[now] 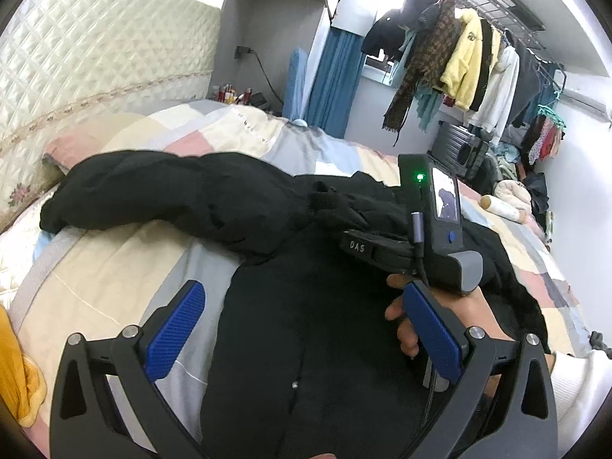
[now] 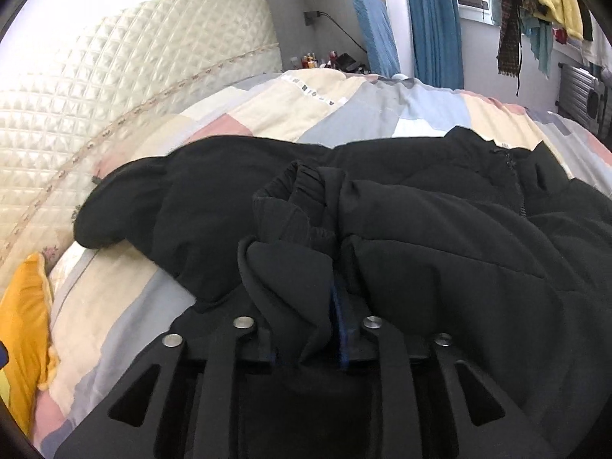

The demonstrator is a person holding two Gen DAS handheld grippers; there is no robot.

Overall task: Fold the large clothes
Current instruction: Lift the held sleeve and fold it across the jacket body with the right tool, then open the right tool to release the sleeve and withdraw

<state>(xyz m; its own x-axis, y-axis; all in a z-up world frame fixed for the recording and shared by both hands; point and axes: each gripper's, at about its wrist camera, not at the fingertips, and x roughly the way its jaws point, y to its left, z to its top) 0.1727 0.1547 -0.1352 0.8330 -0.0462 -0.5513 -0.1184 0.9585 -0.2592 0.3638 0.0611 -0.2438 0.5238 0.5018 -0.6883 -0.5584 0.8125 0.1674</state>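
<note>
A soft, bulky black padded jacket is spread on the bed, its sleeve cuff apparently pinched in the right gripper, while the left gripper is held wide, empty.

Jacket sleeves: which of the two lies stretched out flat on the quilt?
The sleeve reaching toward the padded headboard lies flat. The other sleeve's elastic cuff is bunched up between the right gripper's jaws.
</note>
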